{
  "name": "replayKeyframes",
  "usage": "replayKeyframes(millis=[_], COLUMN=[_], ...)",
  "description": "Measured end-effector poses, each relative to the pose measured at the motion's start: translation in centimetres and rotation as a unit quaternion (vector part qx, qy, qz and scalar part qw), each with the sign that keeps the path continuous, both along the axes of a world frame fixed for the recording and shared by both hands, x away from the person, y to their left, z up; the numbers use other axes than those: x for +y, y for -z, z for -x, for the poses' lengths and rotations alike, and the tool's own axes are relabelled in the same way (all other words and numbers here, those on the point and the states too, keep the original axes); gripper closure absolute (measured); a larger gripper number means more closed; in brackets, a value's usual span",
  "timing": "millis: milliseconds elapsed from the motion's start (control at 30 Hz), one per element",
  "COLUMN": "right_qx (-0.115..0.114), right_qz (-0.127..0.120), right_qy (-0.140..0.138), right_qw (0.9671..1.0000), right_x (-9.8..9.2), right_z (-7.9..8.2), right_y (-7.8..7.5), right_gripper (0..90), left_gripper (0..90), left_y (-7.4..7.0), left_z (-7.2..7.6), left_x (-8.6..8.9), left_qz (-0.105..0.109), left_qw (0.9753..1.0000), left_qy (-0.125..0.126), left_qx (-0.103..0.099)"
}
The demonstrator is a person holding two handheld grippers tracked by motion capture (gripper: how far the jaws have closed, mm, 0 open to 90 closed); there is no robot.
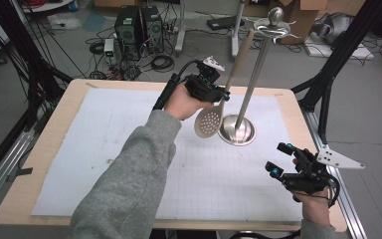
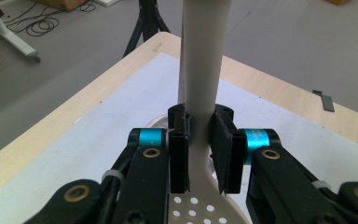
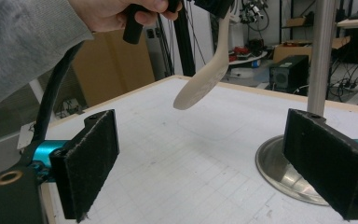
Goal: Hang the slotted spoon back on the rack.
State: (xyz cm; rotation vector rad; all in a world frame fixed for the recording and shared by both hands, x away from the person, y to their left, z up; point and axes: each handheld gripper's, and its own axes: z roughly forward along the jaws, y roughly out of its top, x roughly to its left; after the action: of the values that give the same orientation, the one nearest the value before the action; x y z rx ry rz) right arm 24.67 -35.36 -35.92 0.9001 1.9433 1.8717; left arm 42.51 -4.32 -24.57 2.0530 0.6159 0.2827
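Left hand-held gripper [image 1: 222, 94] is clamped on the neck of the slotted spoon [image 1: 209, 122], bowl hanging below the jaws above the tabletop [image 1: 79, 129], just beside the steel stand [image 1: 237, 130]. Right hand-held gripper [image 1: 277, 159] is wide open, empty, near the tabletop's right edge, well apart from the spoon.

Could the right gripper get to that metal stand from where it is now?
Probably yes. The right gripper is open and holds nothing, and bare mat lies between it and the metal stand. The slotted spoon, clamped in the left gripper, hangs on the stand's far side.
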Motion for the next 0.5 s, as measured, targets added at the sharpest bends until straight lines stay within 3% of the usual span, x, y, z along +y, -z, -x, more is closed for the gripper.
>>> replayKeyframes(millis=[200, 500], right_qx=[0.0, 0.0], right_qz=[-0.001, -0.002], right_qy=[0.002, 0.002], right_qw=[1.0, 1.0], right_x=[-0.2, -0.2], right_z=[0.1, 0.1], right_y=[0.0, 0.0], right_gripper=[9.9, 9.9], left_gripper=[77.1, 76.8], left_y=[0.2, 0.3], left_z=[-0.1, -0.1], left_x=[-0.6, -1.2], left_qz=[0.007, -0.005], left_qw=[1.0, 1.0], left_qy=[0.0, -0.005], left_qx=[0.007, -0.001])
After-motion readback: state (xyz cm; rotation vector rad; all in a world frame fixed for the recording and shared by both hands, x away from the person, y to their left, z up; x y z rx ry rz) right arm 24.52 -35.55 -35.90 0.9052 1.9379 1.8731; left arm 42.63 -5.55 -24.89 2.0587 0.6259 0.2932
